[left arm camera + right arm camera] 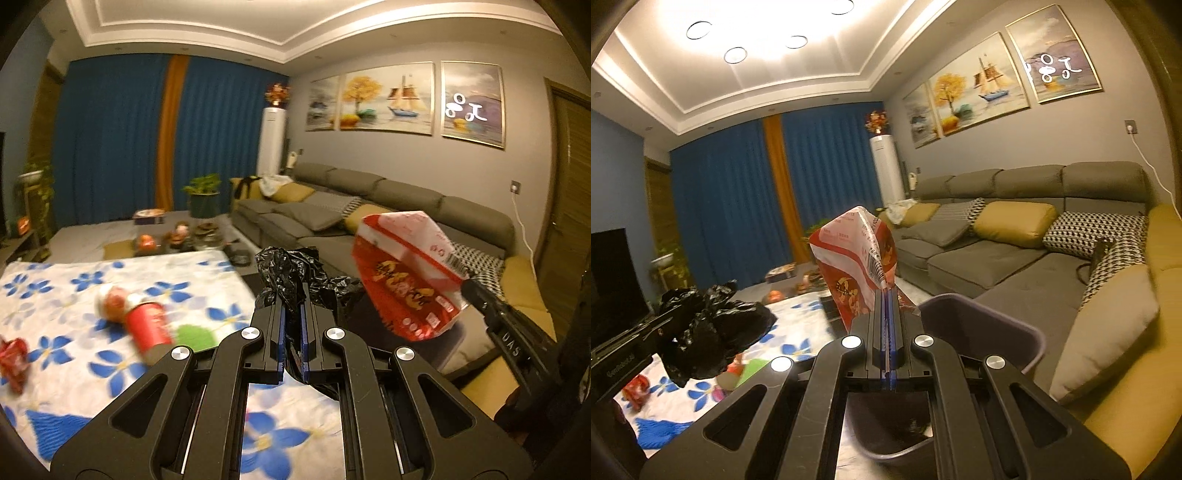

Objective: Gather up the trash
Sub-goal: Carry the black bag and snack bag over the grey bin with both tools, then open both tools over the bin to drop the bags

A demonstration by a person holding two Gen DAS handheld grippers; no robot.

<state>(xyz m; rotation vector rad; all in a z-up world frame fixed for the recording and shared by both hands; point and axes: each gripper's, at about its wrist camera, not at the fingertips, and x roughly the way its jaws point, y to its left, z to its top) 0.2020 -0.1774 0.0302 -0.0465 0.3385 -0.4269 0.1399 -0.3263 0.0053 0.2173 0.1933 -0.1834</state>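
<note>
Carrying two pieces | left gripper (293,314) clenched on black bag (291,266) | right gripper (886,295) clenched on red packet (853,269), above bin (1027,332) | left of bin: red cup (149,326), wrapper (13,360) remain on table (74,369)

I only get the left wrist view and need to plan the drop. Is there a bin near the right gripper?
Observer: Yes. An open purple bin sits just below the right gripper, against the grey sofa.
Operator: Anything in it?
Observer: Its inside is dark; I see only a small unclear shape at the bottom.
Operator: Is the bag in the way?
Observer: No, the black bag hangs to the bin's left, over the flowered tablecloth.
</note>
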